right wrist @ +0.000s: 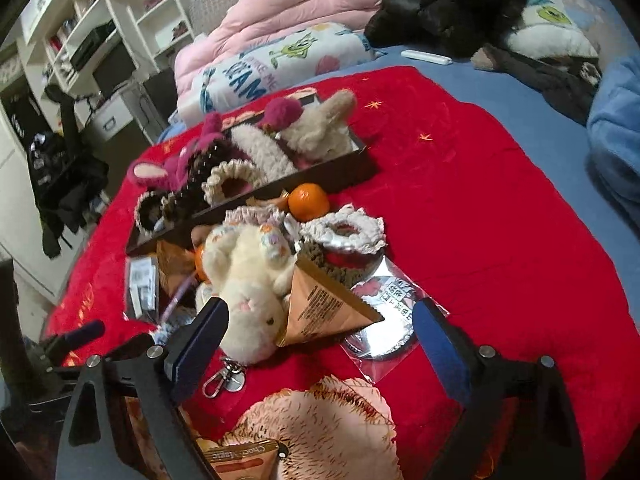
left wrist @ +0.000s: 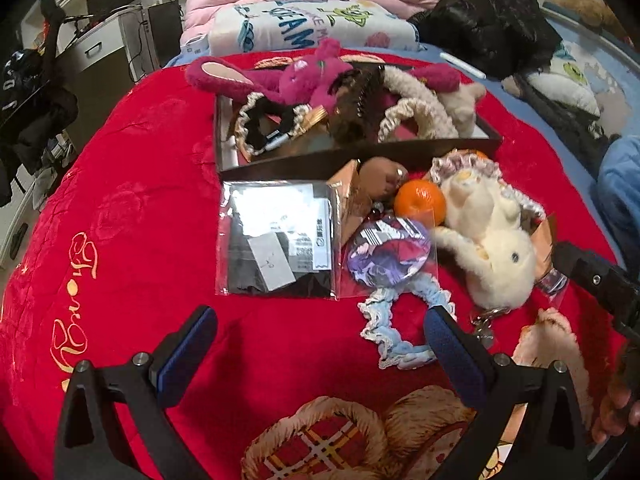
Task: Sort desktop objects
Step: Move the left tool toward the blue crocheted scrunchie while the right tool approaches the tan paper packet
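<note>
On a red blanket (left wrist: 120, 200) lies a heap of small things. In the left wrist view I see a clear bag with a black item (left wrist: 276, 240), a round badge (left wrist: 388, 252), an orange (left wrist: 420, 202), a white plush rabbit (left wrist: 492, 248) and a blue frilled scrunchie (left wrist: 400, 320). My left gripper (left wrist: 320, 332) hangs open over bare blanket, with the scrunchie just off its right finger. My right gripper (right wrist: 322, 332) is open too. Ahead of its tips lie the rabbit's head (right wrist: 248, 312), a brown triangular carton (right wrist: 324, 308) and a bagged badge (right wrist: 384, 320); the pads touch none of them.
A dark tray (left wrist: 280, 164) behind the heap holds a magenta plush (left wrist: 304, 76), a hair clip and crocheted scrunchies. Pink and printed bedding (left wrist: 320, 28) and a black jacket (left wrist: 488, 20) lie beyond. A second orange (right wrist: 308, 200) and a crocheted ring (right wrist: 344, 232) sit by the tray. A snack packet (right wrist: 240, 456) is nearest.
</note>
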The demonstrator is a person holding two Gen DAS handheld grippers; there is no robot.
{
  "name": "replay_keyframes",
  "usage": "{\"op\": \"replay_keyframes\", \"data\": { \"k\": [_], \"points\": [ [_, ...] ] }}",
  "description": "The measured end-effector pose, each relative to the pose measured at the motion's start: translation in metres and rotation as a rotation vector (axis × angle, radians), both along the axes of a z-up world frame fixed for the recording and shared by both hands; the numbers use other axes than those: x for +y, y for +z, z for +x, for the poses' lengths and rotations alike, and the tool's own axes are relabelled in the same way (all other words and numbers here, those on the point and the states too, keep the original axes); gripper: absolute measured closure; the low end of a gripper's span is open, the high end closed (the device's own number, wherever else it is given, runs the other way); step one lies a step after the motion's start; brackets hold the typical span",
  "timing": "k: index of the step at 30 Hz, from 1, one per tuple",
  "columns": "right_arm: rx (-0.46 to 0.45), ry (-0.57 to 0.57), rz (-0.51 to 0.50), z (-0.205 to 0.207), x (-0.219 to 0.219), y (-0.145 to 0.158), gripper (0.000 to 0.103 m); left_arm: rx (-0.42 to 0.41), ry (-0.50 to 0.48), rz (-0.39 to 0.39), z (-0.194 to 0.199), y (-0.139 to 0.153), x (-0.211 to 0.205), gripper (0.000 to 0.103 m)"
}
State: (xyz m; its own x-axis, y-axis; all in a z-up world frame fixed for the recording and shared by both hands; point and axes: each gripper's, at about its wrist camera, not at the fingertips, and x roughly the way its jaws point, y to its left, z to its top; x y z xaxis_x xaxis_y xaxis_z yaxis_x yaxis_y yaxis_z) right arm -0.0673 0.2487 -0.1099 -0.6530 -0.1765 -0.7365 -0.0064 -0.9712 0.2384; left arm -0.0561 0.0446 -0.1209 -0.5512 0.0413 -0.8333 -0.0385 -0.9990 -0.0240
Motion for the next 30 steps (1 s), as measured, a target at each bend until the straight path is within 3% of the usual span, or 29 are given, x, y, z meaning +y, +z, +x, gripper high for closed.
{"op": "replay_keyframes", "data": {
  "k": [5, 7, 10, 19, 30],
  "points": [
    [-0.038, -0.002, -0.01, -0.005, 0.0, -0.011, 0.018, -0.027, -0.009, -0.03, -0.004, -0.012, 0.006, 0.0],
    [-0.059, -0.012, -0.046, -0.005, 0.005, -0.016, 0.032, -0.033, -0.009, -0.019, -0.004, -0.017, 0.007, 0.0],
    [-0.067, -0.045, -0.068, -0.005, 0.013, -0.02, 0.04, -0.027, -0.002, -0.016, -0.004, -0.021, 0.007, 0.0],
    [-0.062, -0.047, -0.106, -0.006, 0.014, -0.02, 0.04, -0.009, 0.014, -0.019, -0.004, -0.03, 0.008, 0.0],
    [-0.045, -0.05, -0.055, -0.01, 0.007, -0.024, 0.04, 0.015, 0.032, -0.022, -0.002, -0.036, 0.01, 0.0]
  ]
}}
